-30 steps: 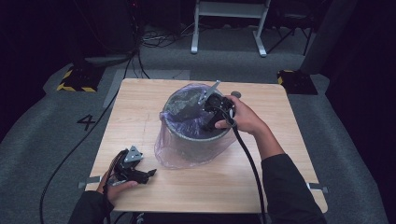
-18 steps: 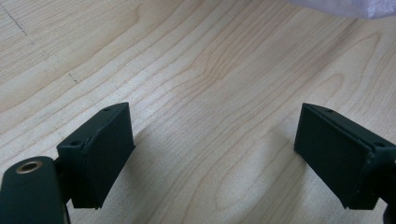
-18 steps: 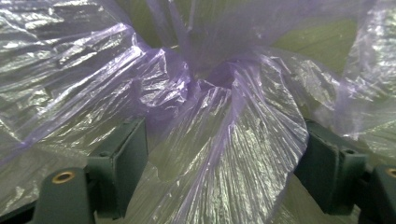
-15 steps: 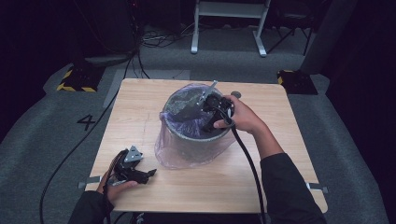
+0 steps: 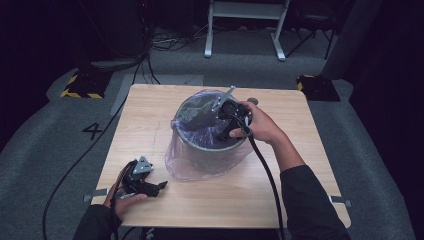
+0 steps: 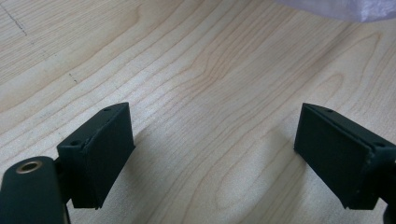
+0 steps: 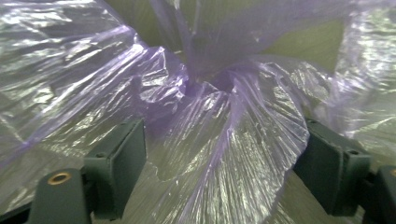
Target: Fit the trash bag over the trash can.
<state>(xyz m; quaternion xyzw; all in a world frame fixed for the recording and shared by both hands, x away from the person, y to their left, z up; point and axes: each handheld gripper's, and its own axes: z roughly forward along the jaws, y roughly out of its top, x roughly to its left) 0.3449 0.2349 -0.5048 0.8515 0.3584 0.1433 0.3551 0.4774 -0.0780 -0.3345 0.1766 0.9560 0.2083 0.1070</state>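
The purple bag point(image 5: 200, 155) lines the bucket point(image 5: 210, 145) on the bench point(image 5: 300, 130). The right gripper point(image 5: 222, 131), jaws spread inside it, should press the film gently down. The left gripper point(image 5: 150, 189) rests released.

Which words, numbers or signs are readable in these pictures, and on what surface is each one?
"4" – a dark numeral on the grey floor at the left of the wooden table.
The bucket, the plastic bag and both grippers carry no readable text.
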